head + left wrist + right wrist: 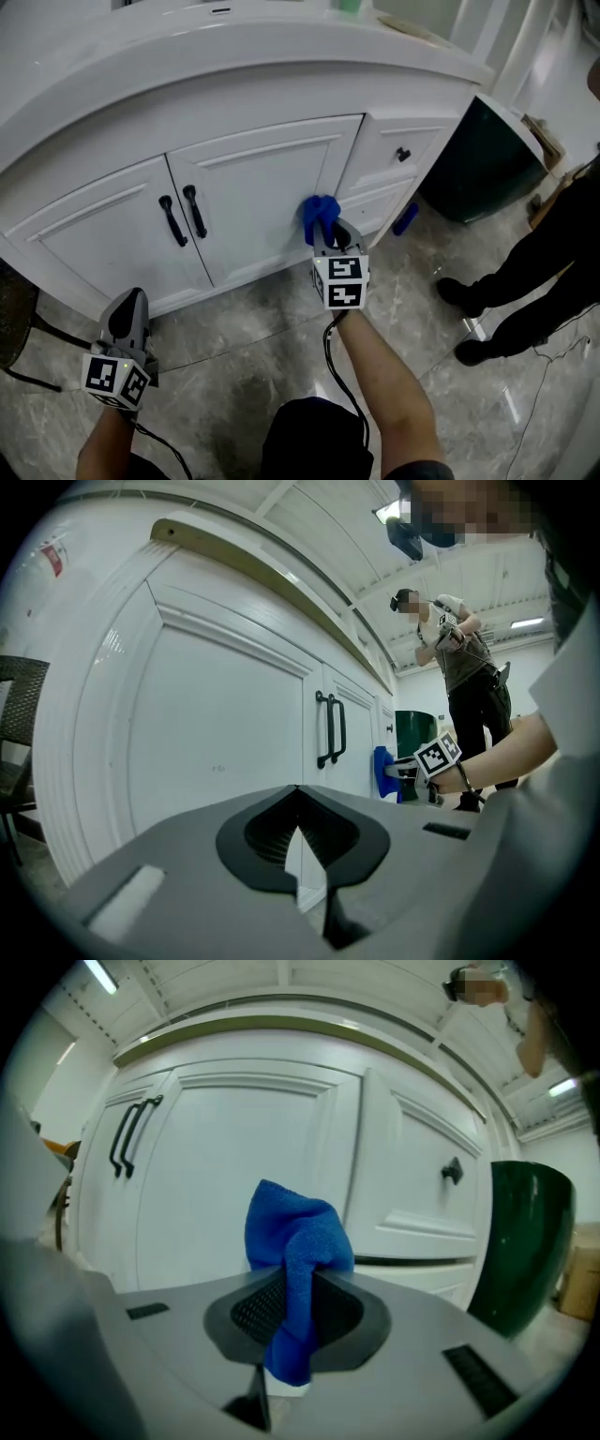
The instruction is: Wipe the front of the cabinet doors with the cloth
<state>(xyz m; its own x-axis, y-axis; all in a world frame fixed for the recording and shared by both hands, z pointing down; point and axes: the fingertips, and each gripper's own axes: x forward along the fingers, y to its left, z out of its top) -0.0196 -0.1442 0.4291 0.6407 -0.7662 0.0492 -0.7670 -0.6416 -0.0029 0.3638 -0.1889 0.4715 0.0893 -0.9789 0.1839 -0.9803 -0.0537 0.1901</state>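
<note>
- Head view: right gripper (pixel 324 232) sits mid-frame, jaws clamped on a bunched blue cloth (pixel 319 211). The cloth looks pressed to the lower right edge of the right cabinet door (pixel 262 197), beside the drawer stack.
- Right gripper view: cloth (pixel 295 1237) is pinched in the middle between the pads, with a wad sticking out past the tips. Probably held that way so fabric, not plastic, meets the paint.
- Left gripper (pixel 129 305) is at lower left, low by the left cabinet door (pixel 103 234) and apart from it. Its jaws are together with nothing between them; it looks parked out of the wiping path.
- Wiping seems under way at the right door; I can't tell how much of it is covered.
- Surfaces: glossy white panelled doors, paired black bar handles (pixel 183 217) at the centre seam, small black knob (pixel 402 155) on the drawer, and a curved white countertop (pixel 234 47) above.
- Room: grey marble-look tile floor (pixel 234 337), dark green bin (pixel 478 164) at upper right. A bystander's dark trouser legs (pixel 525 281) are at the right edge.
</note>
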